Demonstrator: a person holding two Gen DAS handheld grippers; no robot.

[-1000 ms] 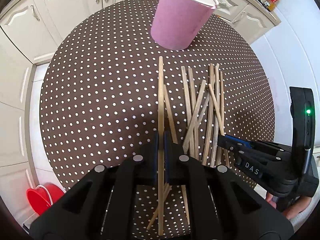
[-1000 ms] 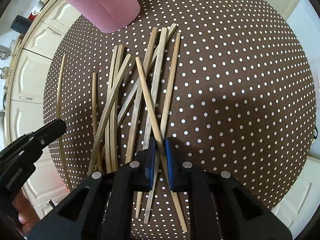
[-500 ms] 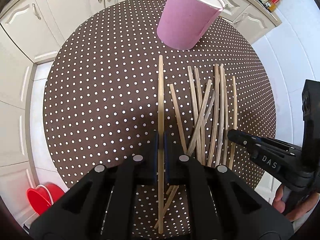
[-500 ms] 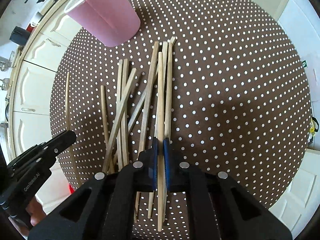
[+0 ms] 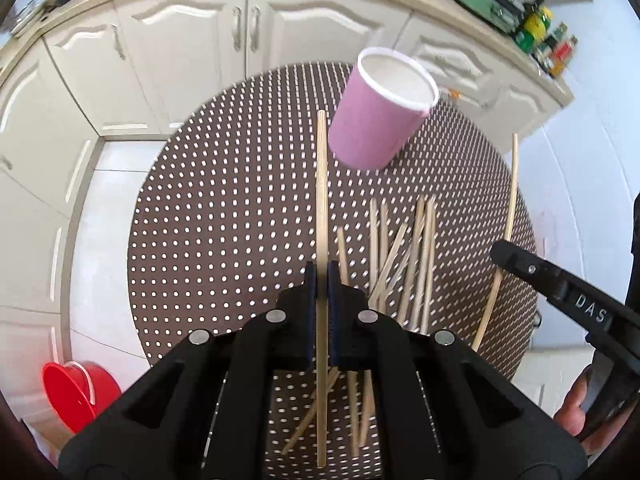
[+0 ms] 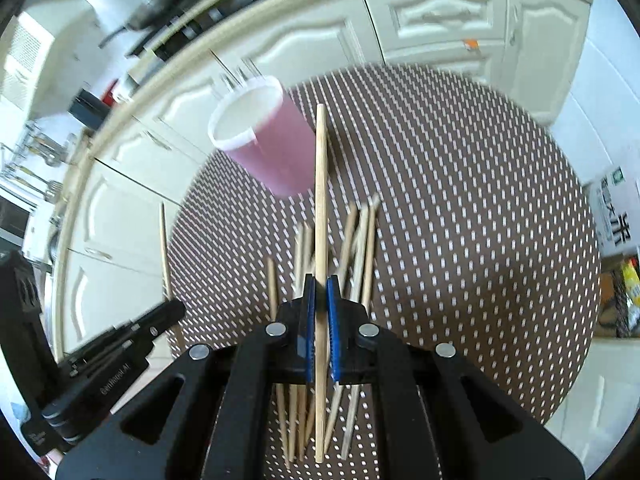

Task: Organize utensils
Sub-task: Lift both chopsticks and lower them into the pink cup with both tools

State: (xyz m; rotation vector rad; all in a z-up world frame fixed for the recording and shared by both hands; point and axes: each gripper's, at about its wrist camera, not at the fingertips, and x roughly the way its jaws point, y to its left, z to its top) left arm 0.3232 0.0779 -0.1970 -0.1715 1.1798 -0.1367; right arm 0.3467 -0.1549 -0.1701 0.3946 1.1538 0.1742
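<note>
My left gripper [image 5: 321,276] is shut on a long wooden chopstick [image 5: 321,200], held above the dotted brown table [image 5: 220,220], its tip near the pink paper cup [image 5: 380,120]. Several loose chopsticks [image 5: 404,256] lie in a pile on the table right of it. At the right edge the right gripper [image 5: 504,254] carries its own chopstick [image 5: 510,200]. In the right wrist view my right gripper [image 6: 320,284] is shut on a chopstick [image 6: 320,184] above the pile [image 6: 360,248], pointing beside the cup [image 6: 272,148]. The left gripper [image 6: 172,312] shows at lower left.
White kitchen cabinets [image 5: 180,40] ring the far side of the round table. A red bucket [image 5: 76,392] stands on the floor at lower left. A cardboard box [image 6: 616,208] sits beyond the table's right edge. A person's hand [image 5: 576,412] grips the right tool.
The right gripper closed on a chopstick from the pile and lifted it well clear of the table. The left gripper also rose with its chopstick. Both views tilted up toward the cup.
</note>
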